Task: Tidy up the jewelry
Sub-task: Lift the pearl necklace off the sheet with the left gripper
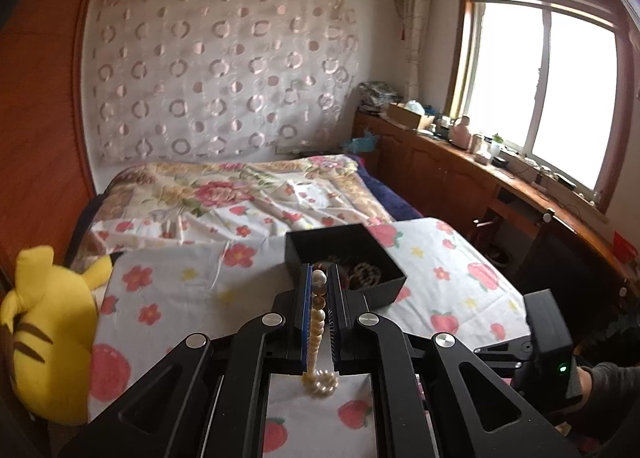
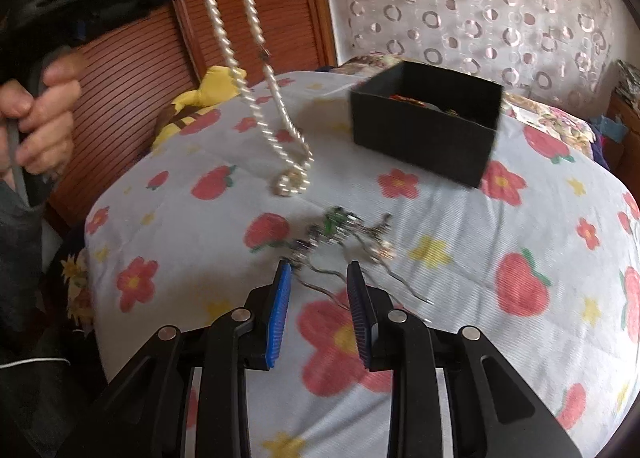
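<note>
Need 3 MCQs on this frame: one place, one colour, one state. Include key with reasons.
1. Where does the black box sit?
A. on the flowered bed cover
B. on the window counter
C. on the floor

2. What colour is the plush toy at the bed's edge?
A. blue
B. yellow
C. green

3. What is the left hand-held gripper doing?
A. open and empty
B. shut on the pearl necklace
C. inside the box

Key:
1 A: the bed cover lies under the box on all sides.
2 B: its body is yellow with brown stripes.
3 B: the pearl necklace hangs from its closed fingers above the cover, while the right hand-held gripper is open over the loose jewelry.
</note>
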